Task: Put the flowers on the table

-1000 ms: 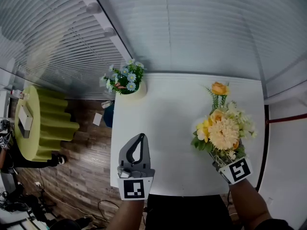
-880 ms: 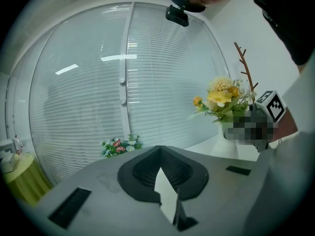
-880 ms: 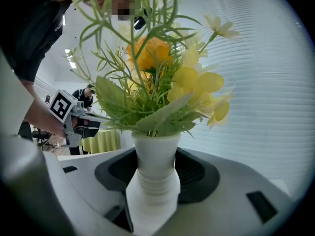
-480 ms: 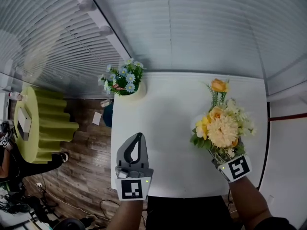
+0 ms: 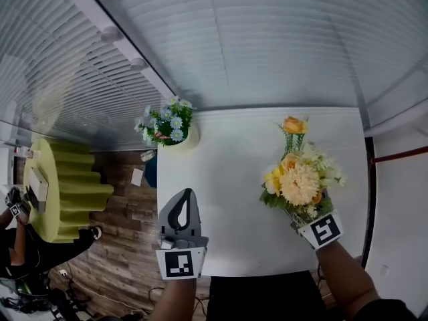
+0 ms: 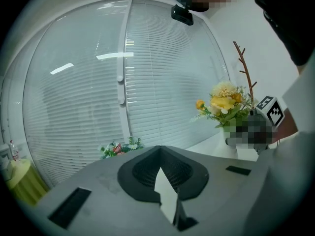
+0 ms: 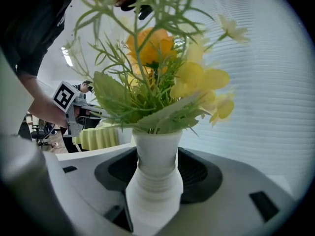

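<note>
The white table (image 5: 227,172) lay bare across its middle, leaving open room between the two bouquets. A pot of blue and white daisies (image 5: 164,122) sat at its far left corner, right at the edge. The right gripper (image 5: 302,218) was clamped on a white vase (image 7: 155,176) of yellow flowers (image 5: 297,181) over the table's right side; whether its base touched could not be told. The left gripper (image 5: 188,196), jaws together and empty, hung at the near left edge.

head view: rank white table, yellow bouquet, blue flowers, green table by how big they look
1. white table
2. yellow bouquet and green table: about alike, and the bouquet is nearer the camera, so no ranking
3. blue flowers
</note>
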### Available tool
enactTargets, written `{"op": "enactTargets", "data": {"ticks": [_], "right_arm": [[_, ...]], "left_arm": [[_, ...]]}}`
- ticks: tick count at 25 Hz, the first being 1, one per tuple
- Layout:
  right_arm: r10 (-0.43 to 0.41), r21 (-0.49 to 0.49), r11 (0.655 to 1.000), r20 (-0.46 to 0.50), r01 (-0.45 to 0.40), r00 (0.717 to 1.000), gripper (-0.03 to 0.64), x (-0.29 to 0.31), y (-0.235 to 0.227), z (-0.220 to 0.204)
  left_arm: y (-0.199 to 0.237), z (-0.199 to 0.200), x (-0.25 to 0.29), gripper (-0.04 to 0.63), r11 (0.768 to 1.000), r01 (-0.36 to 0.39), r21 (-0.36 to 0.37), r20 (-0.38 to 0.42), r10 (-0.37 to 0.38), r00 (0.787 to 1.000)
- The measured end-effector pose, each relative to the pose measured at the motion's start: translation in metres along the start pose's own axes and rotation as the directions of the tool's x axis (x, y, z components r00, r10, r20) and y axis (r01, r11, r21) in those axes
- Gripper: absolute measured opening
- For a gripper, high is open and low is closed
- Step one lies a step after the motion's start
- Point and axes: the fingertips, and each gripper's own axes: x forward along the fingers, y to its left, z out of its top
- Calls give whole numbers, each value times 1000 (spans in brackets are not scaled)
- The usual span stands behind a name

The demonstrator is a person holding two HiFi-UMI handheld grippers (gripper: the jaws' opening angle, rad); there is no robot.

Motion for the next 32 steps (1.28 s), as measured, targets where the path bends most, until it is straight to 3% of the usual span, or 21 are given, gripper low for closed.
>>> {"op": "enactTargets", "data": {"ticks": [6, 17, 22, 32], "right_arm": [[-1, 17, 1000, -50, 1, 999, 285, -7, 8, -8], [-66, 47, 997, -25, 67, 997, 288, -43, 5, 25], [-116, 36, 993, 4, 115, 993, 288, -65, 3, 43], [-188, -26, 981, 130, 193, 974, 288, -108, 3, 91]], "left_arm": [[8, 24, -9, -5, 1000, 4, 29, 22, -4, 1000], [13, 63, -21, -5, 995, 42, 94, 87, -50, 995], [19, 77, -29, -5, 988, 42, 151, 115, -59, 992], [33, 102, -55, -5, 985, -1, 170, 172, -29, 985]]}}
